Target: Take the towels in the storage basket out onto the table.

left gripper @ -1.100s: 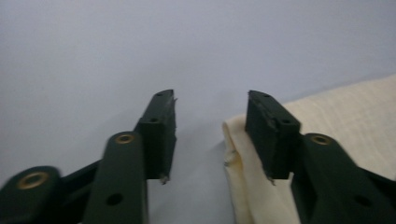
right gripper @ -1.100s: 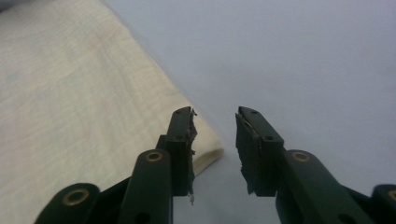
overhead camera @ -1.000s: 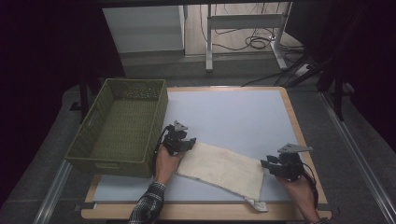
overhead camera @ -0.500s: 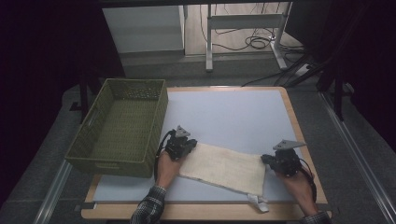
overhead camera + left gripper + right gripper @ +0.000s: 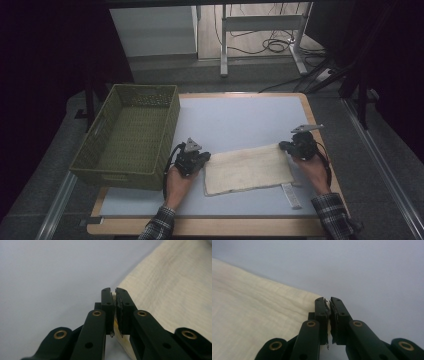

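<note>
Both claws, left claw [image 5: 200, 161] and right claw [image 5: 287, 146], clamp the cloth's [image 5: 248, 169] far corners; lift evenly, keeping it taut.

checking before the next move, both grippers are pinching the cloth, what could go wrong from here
1. Each gripper, left and right, seems to hold only a thin corner of the cloth, so a corner might slip out when lifted.
2. The tag trails off the near edge and might catch or drag.
3. The basket sits close beside the left gripper, so a swing could bump it.
</note>
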`<state>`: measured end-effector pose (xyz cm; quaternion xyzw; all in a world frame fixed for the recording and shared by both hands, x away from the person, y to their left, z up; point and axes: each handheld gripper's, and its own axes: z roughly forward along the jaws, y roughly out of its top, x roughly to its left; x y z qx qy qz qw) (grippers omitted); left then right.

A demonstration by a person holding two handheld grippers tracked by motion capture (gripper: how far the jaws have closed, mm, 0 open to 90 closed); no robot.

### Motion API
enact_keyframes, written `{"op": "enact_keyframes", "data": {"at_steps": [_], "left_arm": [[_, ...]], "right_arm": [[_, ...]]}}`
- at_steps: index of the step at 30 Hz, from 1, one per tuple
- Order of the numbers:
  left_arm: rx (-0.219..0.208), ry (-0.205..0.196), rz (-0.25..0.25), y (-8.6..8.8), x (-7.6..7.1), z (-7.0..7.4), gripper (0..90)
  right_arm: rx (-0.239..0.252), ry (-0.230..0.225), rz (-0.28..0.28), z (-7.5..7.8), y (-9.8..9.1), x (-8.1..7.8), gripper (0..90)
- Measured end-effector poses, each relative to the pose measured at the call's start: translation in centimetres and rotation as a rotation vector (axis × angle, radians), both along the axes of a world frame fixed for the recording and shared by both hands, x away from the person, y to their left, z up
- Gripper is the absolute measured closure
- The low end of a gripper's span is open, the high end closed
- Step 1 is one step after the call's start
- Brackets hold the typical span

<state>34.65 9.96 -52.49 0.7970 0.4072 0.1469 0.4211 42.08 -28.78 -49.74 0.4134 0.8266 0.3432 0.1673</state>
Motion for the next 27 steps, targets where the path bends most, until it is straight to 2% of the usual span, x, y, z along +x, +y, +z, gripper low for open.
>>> {"op": "enact_keyframes", "data": {"at_steps": [1,2,3,4,5,6,10,14,16,17,22,26,27], "left_arm": [[0.021,-0.011,0.01,0.0,0.1,0.2,83.9],[0.021,-0.011,0.01,0.0,0.1,0.2,79.2],[0.024,-0.024,0.025,0.0,0.4,0.3,69.4],[0.024,-0.024,0.025,0.0,0.4,0.3,64.3],[0.016,-0.023,0.03,0.1,0.6,0.4,64.3],[0.011,-0.021,0.029,0.1,0.7,0.4,58.8],[0.057,-0.017,0.033,-0.4,1.3,-0.2,50.8],[0.102,0.019,0.038,-0.6,1.9,-1.5,46.9],[0.096,0.025,0.036,-0.5,2.1,-1.9,42.4],[0.077,0.045,0.037,-0.3,2.3,-1.9,41.2],[0.084,0.04,0.032,-0.4,2.3,-2.0,39.0],[0.076,0.038,0.034,-0.4,2.2,-2.0,39.0],[0.076,0.036,0.035,-0.4,2.2,-2.1,39.0]], "right_arm": [[0.016,0.027,-0.011,-0.4,0.1,0.9,84.3],[0.016,0.027,-0.011,-0.4,0.1,0.9,84.3],[0.019,0.034,-0.013,-0.6,0.2,1.1,83.0],[0.019,0.034,-0.013,-0.6,0.2,1.1,83.0],[0.022,0.027,-0.008,-0.6,0.2,1.1,81.3],[0.037,0.011,-0.011,-0.4,0.2,0.7,75.8],[0.048,0.008,-0.021,0.2,-0.3,-0.3,67.9],[0.058,0.014,-0.003,0.5,-0.5,-1.2,59.8],[0.052,0.012,0.002,0.5,-0.5,-1.5,58.8],[0.053,0.016,0.017,0.5,-0.5,-2.0,56.2],[0.046,0.036,0.034,0.3,-0.4,-2.9,52.3],[0.048,0.045,0.057,0.2,-0.2,-4.0,49.5],[0.045,0.045,0.07,0.2,0.0,-4.7,47.8]]}}
